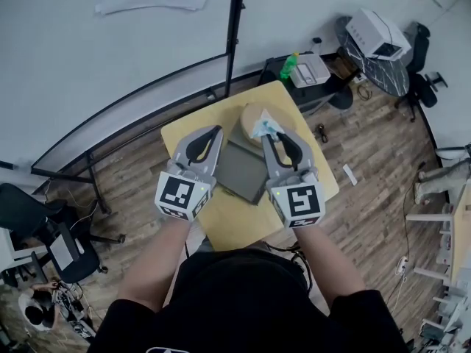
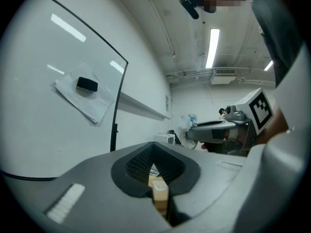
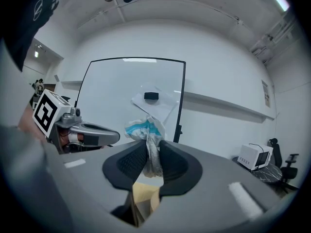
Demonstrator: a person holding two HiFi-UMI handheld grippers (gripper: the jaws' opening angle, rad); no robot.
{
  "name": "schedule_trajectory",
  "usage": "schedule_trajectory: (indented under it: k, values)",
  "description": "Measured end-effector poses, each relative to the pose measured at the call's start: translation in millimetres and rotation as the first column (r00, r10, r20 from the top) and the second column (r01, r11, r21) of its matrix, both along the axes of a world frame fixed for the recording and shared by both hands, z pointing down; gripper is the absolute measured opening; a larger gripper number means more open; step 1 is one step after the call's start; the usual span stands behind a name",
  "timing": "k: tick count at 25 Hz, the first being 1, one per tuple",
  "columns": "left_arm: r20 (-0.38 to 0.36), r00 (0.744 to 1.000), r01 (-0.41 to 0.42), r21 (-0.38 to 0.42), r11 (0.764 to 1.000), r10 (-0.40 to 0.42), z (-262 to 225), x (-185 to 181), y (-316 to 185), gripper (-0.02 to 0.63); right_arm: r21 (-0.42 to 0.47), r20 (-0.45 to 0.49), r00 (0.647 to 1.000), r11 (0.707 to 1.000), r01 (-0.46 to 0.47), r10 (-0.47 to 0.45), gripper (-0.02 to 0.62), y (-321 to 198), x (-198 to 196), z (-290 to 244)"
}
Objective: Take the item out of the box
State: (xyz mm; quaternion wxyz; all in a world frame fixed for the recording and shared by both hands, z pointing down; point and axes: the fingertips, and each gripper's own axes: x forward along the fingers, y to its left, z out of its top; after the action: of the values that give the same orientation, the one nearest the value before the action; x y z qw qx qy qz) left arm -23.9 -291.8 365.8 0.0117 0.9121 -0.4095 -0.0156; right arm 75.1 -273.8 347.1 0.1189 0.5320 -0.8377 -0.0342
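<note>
My right gripper (image 1: 274, 135) is shut on a crumpled white and blue packet (image 1: 263, 127), which hangs just above a round tan box (image 1: 249, 116) at the far side of the small wooden table (image 1: 228, 223). In the right gripper view the packet (image 3: 145, 129) sticks up out of the pinching jaws (image 3: 151, 147). My left gripper (image 1: 215, 131) is held level beside it, to the left, with its jaws together and nothing between them (image 2: 153, 147). From the left gripper view, the right gripper (image 2: 218, 125) and the packet (image 2: 190, 120) show to the right.
A flat grey rectangular thing (image 1: 239, 171) lies on the table between the grippers. A whiteboard on a black stand (image 1: 234, 28) is behind the table. A green bottle (image 1: 289, 65) and a white device (image 1: 309, 70) sit beyond it. A black chair (image 1: 44, 226) stands at left.
</note>
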Motion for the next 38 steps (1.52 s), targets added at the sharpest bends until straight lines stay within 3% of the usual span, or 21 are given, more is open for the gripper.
schedule_trajectory:
  k: [3,6,9,26,38]
  values:
    - [0.013,1.000,-0.025,-0.065,0.998,0.026,11.2,4.9,-2.2,0.000,-0.002,0.005,1.000,1.000,0.002,-0.002,0.083,-0.8,-0.5,0.6]
    - [0.016,0.999,-0.026,-0.082,0.996,0.028,14.3,5.2,-2.1,0.000,0.005,0.004,1.000,1.000,0.005,-0.005,0.083,-1.7,-0.7,-0.2]
    - [0.020,1.000,-0.016,-0.081,0.997,0.018,14.9,3.2,-3.8,0.000,-0.024,-0.004,1.000,1.000,-0.012,0.012,0.083,-1.8,-0.2,0.8]
    - [0.022,1.000,0.004,-0.029,1.000,-0.003,5.2,-1.1,-5.0,0.000,-0.002,0.027,0.998,0.998,-0.055,0.055,0.074,-3.9,5.9,6.8]
    - [0.032,0.999,0.012,-0.018,1.000,-0.012,2.9,-3.5,-6.0,0.000,0.046,0.046,0.998,0.998,-0.040,0.038,0.074,-4.8,5.5,4.5]
